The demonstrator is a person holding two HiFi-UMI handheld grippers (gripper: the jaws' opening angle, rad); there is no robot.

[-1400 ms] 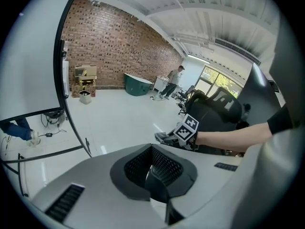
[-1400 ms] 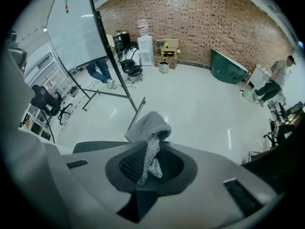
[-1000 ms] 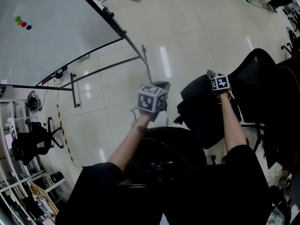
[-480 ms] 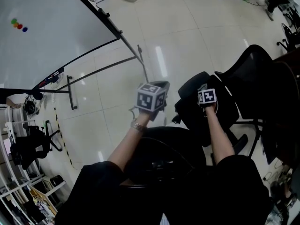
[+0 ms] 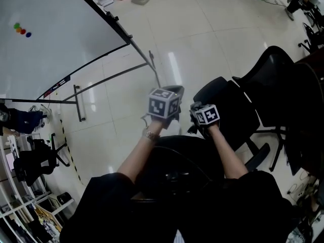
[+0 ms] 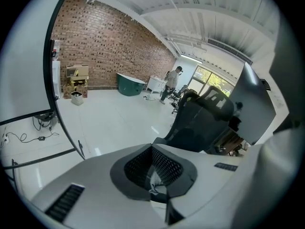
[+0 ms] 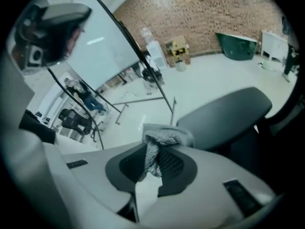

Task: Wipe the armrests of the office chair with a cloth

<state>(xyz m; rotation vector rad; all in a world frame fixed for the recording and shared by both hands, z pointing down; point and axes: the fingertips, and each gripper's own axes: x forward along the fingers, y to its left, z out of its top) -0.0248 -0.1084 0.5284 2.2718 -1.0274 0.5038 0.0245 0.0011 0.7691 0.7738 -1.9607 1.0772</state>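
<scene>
R fingers (image 7: 175, 165): clenched on grey cloth (image 7: 164, 136).
L fingers (image 6: 167, 166): pressed together, nothing betw. them.
Cloth: close by black office chair (image 5: 230, 110).

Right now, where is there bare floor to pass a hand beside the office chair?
Bare tiled floor lies between the whiteboard stand and the office chair. Crowded right of it, by dark furniture, and at the shelves lower left.

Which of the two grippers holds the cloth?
The right gripper: its jaws are shut on the grey cloth, which bunches above them. The left gripper has its jaws together with no cloth.
</scene>
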